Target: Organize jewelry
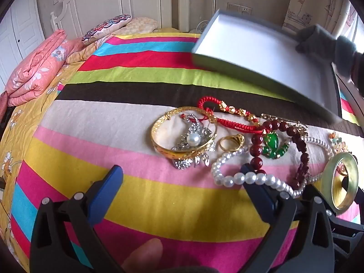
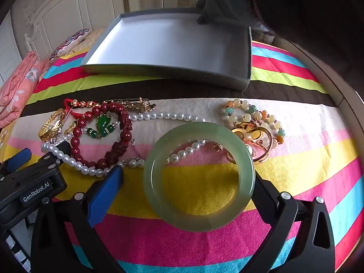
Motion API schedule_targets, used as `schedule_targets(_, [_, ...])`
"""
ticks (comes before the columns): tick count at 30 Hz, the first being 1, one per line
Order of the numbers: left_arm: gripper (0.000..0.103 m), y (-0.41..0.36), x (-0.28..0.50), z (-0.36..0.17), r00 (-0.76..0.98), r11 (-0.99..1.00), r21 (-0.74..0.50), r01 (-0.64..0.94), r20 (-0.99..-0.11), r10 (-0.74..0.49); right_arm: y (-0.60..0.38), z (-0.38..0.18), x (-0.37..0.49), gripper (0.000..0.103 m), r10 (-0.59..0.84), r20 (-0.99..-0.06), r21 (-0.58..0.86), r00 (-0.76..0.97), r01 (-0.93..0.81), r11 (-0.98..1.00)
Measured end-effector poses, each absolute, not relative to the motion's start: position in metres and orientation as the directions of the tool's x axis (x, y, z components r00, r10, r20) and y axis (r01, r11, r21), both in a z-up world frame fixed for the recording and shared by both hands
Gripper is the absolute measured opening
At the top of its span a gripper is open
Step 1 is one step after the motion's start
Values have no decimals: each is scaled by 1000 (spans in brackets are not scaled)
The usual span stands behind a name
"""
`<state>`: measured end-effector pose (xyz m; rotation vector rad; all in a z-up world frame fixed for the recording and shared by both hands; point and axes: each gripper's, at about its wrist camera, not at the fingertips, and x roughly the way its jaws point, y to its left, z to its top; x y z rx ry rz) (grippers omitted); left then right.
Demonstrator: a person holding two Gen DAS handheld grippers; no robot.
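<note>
Right gripper (image 2: pixel 186 179): fingers spread, jade bangle (image 2: pixel 200 177) lying flat between them on the bed (image 2: pixel 295 159), nothing pinched. Left gripper (image 1: pixel 182 175): fingers spread, empty, right tip at pearl necklace (image 1: pixel 250 177). Grey tray (image 2: pixel 163 43) sits straight ahead beyond the jewelry, held by a gloved hand (image 2: pixel 225 0). Judgement: right gripper nearer; bangle goes first.

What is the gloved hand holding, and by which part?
The grey tray: the gloved hand grips its far rim, near the right corner.
</note>
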<state>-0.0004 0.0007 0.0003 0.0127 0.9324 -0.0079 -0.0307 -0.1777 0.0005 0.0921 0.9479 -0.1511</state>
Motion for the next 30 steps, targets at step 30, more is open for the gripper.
schedule_targets(30, [101,0,0,0,595,1000,10,12,-804,1,-182,-2,-26,99,-89,-813,12,576,169,986])
